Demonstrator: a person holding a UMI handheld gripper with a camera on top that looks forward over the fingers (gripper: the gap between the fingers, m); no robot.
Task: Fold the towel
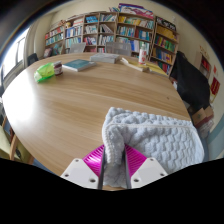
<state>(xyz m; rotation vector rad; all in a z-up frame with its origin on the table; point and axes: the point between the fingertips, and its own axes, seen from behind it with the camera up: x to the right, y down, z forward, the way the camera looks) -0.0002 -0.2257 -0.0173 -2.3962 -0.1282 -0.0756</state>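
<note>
Gripper (113,165) pinches towel (152,138) edge; both fingers pressed on fabric, pink pads (94,158) visible beside it. Towel: grey, fluffy, bunched on round wood table (60,105), lying ahead & right of fingers. Far side of table: green item (45,72), book (78,66). Bookshelves (110,30) in bkgd

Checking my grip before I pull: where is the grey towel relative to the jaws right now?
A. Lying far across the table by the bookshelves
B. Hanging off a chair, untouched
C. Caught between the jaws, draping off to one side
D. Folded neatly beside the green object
C: the grey towel bunches right at the gripper, its edge running down between the magenta pads, with the rest spread over the wooden table.
</note>
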